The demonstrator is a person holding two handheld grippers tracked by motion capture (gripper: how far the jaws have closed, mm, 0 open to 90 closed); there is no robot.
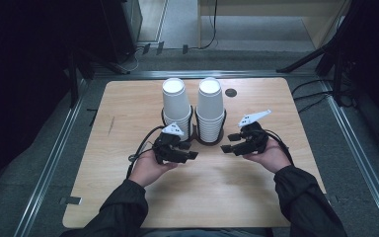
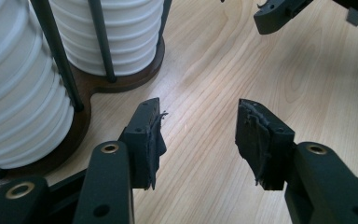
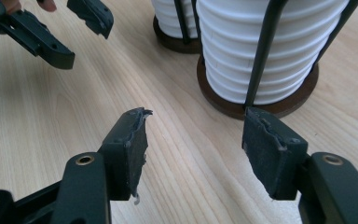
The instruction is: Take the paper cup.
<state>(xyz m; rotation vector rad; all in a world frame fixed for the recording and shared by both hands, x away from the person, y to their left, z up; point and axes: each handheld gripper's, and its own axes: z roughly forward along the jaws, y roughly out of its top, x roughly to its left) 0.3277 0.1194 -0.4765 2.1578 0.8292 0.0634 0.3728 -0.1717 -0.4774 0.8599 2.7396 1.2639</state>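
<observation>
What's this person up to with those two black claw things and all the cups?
A person sits at a wooden table with a hand-held claw in each hand. The left claw and the right claw both hover just above the tabletop, open and holding nothing. Right behind them, a left cup stack and a right cup stack stand in a holder. No cup has been taken.

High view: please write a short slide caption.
Left tool and right tool near white cup stacks on a wooden table.
</observation>
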